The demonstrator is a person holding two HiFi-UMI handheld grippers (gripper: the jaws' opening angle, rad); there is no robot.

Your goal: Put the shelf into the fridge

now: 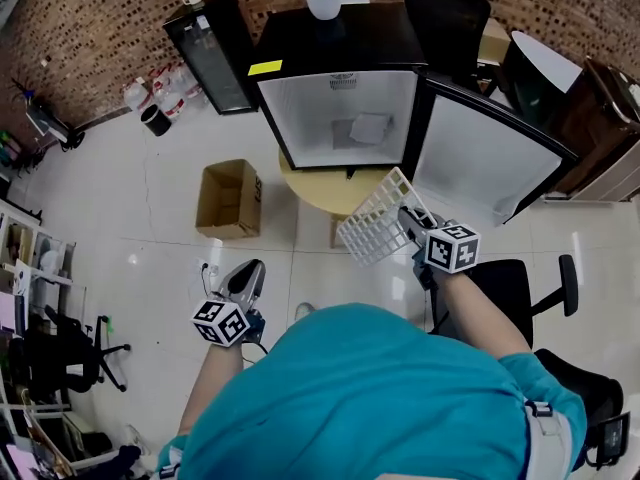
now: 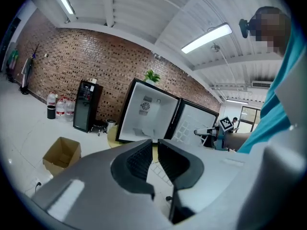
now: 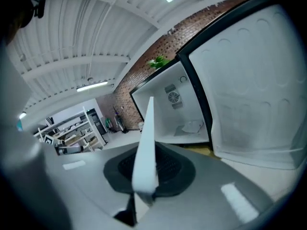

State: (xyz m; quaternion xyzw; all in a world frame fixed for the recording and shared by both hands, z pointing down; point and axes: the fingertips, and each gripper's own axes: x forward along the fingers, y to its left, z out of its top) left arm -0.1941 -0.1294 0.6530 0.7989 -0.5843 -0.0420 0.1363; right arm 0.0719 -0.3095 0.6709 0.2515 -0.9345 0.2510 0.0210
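Two grippers are in play, but only one carries anything. My right gripper point(image 1: 410, 220) has its jaws clamped on one edge of the white wire shelf point(image 1: 373, 218). The shelf hangs tilted in the air at the centre of the head view, just below the open fridge point(image 1: 300, 118) and left of its swung-out door point(image 1: 485, 158). In the right gripper view the shelf point(image 3: 144, 147) stands edge-on between my jaws, pointing toward the white cavity. My left gripper point(image 1: 247, 278), at lower left, holds nothing, and its jaws sit only a narrow gap apart. To do this well, I judge I should level the shelf, square its far edge to the opening, then slide it in evenly between the side walls, clear of the door. The free jaws could steady the near edge.
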